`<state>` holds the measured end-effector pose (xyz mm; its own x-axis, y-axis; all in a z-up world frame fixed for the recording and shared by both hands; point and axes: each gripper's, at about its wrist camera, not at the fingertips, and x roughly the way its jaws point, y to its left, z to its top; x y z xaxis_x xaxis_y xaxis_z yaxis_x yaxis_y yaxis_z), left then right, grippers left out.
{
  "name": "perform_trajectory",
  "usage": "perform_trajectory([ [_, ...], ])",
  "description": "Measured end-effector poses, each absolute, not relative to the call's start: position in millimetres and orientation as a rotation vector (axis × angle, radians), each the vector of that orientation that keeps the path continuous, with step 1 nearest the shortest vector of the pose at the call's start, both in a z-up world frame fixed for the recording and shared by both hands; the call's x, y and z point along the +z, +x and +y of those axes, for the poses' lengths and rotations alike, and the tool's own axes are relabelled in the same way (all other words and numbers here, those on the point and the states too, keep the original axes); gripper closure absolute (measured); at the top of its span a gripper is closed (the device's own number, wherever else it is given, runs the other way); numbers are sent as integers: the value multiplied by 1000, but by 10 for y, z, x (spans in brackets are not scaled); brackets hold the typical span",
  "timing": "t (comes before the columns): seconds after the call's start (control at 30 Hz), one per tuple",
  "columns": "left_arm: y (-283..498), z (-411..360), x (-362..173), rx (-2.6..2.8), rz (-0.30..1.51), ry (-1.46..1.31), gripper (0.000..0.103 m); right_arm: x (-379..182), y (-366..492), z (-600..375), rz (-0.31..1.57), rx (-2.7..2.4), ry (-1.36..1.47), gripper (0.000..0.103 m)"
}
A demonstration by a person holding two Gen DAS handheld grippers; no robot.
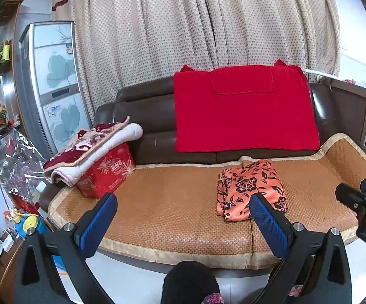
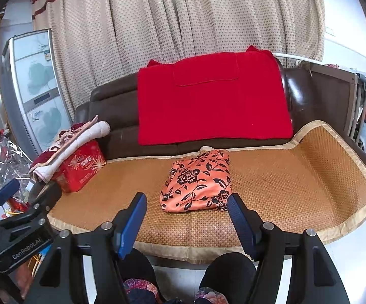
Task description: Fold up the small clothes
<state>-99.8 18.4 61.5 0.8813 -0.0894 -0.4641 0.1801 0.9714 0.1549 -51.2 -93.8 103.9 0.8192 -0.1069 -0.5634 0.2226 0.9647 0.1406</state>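
**Folded garment on the sofa mat, both tongs released**

Nearest, the left tongs (image 1: pixel 183 202) and right tongs (image 2: pixel 186 202) stand spread wide, grasping nothing. Just beyond them, at twelve o'clock from the right pair, the folded orange satin garment with black flowers (image 2: pixel 198 182) lies on the woven tan sofa mat (image 2: pixel 284 185). Farther back, a red knitted blanket (image 2: pixel 213 98) drapes the brown leather sofa (image 2: pixel 111 111). At ten o'clock sits a red printed box (image 2: pixel 81 167).

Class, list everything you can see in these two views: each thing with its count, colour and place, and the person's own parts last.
Garment: one, orange with black flowers, folded on mat.
Mat: one, tan, on sofa seat.
Sofa: one, dark brown.
Cloth: one, red, over sofa back.
Box: one, red, mat's left end.
Quilt: one, maroon and white, folded on box.
Curtain: one, beige dotted, behind sofa.
Knees: two, black, below.
Left gripper: open, empty.
Right gripper: open, empty.
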Motion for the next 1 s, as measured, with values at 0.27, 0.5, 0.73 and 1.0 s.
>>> perform_trajectory([
  [0.27,-628,149,435,-160,521,198,0,936,-202,-943,627,-199,193,33],
  [0.5,-325,64,299,-187,555,193,0,799,155,-932,662,-196,192,33],
  [0.73,-284,11,221,-203,578,209,0,676,300,-885,689,-198,191,33],
  [1.0,-470,47,235,-205,573,199,0,660,69,-899,686,-216,197,33],
])
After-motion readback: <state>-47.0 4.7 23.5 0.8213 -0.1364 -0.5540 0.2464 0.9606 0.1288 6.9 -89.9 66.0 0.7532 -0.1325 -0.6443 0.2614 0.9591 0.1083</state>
